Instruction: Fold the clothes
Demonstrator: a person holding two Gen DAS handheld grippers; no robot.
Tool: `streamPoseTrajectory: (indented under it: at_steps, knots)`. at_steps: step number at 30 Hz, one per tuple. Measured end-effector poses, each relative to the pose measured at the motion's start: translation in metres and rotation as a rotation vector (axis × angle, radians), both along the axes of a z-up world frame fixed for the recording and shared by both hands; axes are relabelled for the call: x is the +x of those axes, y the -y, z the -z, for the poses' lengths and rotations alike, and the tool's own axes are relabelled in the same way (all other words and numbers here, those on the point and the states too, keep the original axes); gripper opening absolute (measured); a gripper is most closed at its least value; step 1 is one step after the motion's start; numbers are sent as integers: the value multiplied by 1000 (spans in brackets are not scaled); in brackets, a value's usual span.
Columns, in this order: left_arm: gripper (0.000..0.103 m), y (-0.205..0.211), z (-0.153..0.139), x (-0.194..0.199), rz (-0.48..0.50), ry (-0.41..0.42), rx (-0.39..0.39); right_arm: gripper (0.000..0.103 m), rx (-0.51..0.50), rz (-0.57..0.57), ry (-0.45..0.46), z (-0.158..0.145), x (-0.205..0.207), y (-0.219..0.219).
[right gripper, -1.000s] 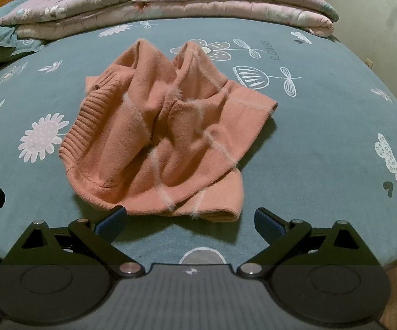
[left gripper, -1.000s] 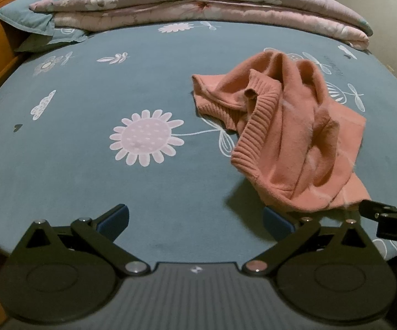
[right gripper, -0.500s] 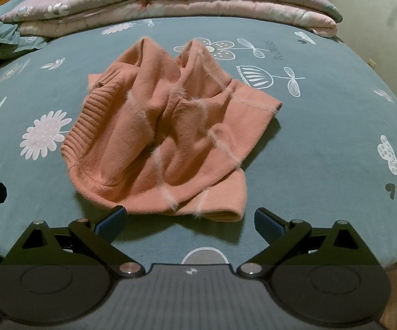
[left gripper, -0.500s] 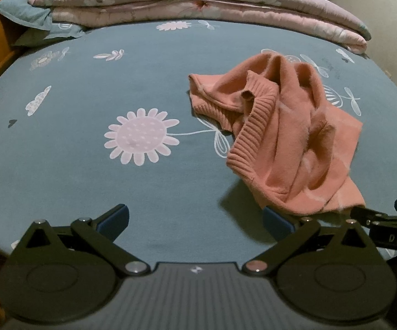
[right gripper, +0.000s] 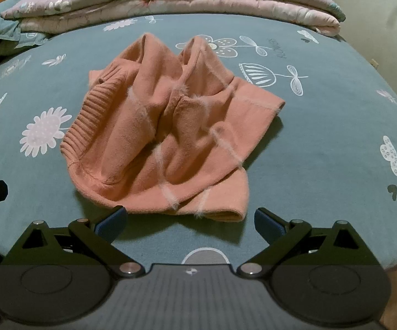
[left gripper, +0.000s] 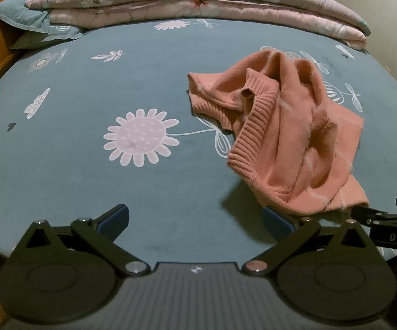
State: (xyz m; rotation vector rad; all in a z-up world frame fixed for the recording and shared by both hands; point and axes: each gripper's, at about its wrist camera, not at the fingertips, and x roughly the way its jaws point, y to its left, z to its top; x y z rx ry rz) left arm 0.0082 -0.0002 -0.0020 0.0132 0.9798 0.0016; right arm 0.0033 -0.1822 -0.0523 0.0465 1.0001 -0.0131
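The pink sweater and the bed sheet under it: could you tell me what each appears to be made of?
Pink sweater: seemingly a soft, fuzzy knit, perhaps wool or acrylic; ribbed cuffs and hem, with fluffy pale lines. Bed sheet: seemingly smooth, matte woven cloth, perhaps cotton, printed with white flowers and clouds; the fibre cannot be confirmed.

The left wrist view cuts off the right gripper point(left gripper: 391, 220) at its right edge. The sweater's point(right gripper: 165, 134) crumpled folds hide its sleeves and underside.

Dim, warm light — fisheye-bent edges
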Motion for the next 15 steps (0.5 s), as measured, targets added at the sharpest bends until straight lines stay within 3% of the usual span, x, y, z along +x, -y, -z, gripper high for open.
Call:
streamPoseTrajectory:
  at_steps: [15]
  knots:
    - [102,0,4,5,2,1,6,101,-1,1,-17,6,5,0]
